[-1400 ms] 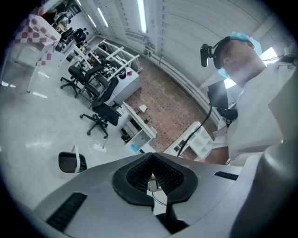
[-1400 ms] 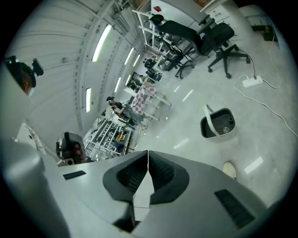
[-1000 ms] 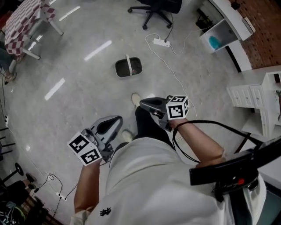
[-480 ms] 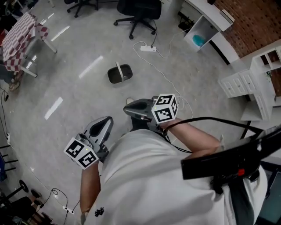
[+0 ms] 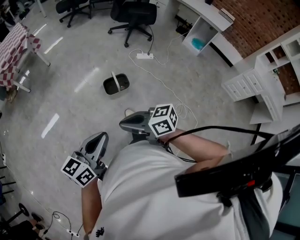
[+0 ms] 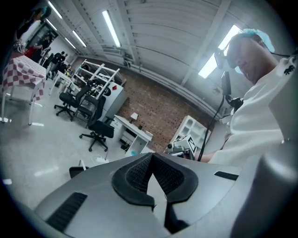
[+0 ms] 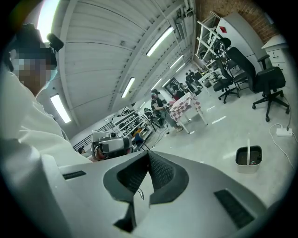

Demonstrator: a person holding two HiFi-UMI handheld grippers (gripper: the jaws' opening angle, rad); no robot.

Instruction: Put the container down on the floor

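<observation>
The container [image 5: 116, 85], a dark bin with a white upright handle, stands on the grey floor by itself, well ahead of both grippers. It also shows small in the right gripper view as the container [image 7: 248, 159], and partly behind the jaw body in the left gripper view as the container [image 6: 77, 170]. My left gripper [image 5: 100, 136] is held low at my left side, shut and empty. My right gripper [image 5: 123, 124] is held in front of my body, shut with nothing between its pads. The jaws meet at the tips in both gripper views [image 6: 151, 156] [image 7: 148, 154].
A power strip [image 5: 144, 56] with a white cable trails over the floor just right of the container. Office chairs [image 5: 133, 14] stand beyond it. A checkered table [image 5: 16, 49] is at far left, white desks [image 5: 202, 33] and a drawer unit [image 5: 243, 86] at right.
The view has swung and pulled back: the container now sits farther from me and more to the left. Both grippers stayed shut and close to my body.
</observation>
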